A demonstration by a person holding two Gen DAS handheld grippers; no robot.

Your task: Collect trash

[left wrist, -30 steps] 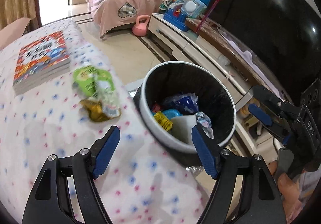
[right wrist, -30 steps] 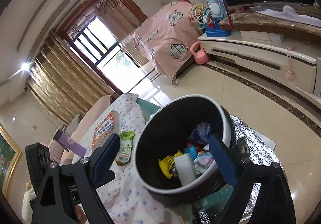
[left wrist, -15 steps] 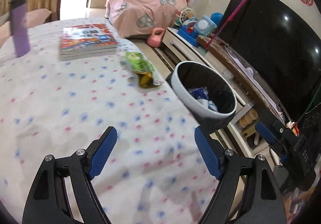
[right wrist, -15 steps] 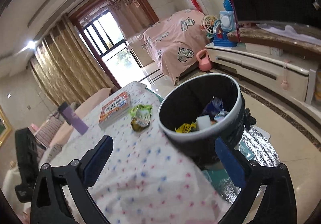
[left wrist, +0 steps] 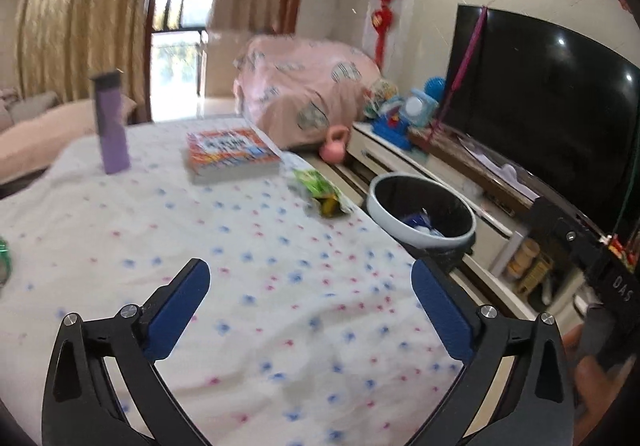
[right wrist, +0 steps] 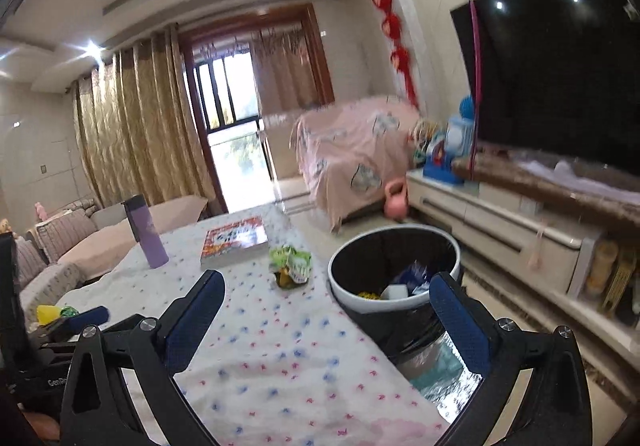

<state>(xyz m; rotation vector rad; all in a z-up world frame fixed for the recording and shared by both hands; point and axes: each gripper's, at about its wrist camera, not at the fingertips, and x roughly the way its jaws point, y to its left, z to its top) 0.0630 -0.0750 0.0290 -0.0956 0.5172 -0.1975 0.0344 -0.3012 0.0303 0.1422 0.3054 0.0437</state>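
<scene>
Holding: I have one gripper in each hand above the table (left wrist: 120,214), and both carry nothing.
Left gripper (left wrist: 310,300): its jaws stand wide apart over the dotted white cloth, with only cloth between the blue pads.
Right gripper (right wrist: 326,312): it is also spread wide and empty; its right finger stands in front of the trash bin (right wrist: 394,266), its left finger over the cloth.
Trash on the table: a green and white snack wrapper (left wrist: 320,192) lies near the table edge, just beside the bin and near the book (left wrist: 232,154). In the right wrist view I see the same wrapper (right wrist: 292,266) between the book (right wrist: 236,240) and the bin.
Trash bin: a round bin (left wrist: 420,212) with white rim and black inside stands on the floor, close against the table edge. It holds blue, white and yellow pieces.
Other trash: at the far left of the right wrist view a yellow and green thing (right wrist: 54,313) lies on the cloth; it is perhaps more packaging, but it is too small to tell.
Bottle: a purple bottle (left wrist: 110,126) stands upright on the table, well apart from the wrapper.
Sharpness: both views are a little blurred.
</scene>
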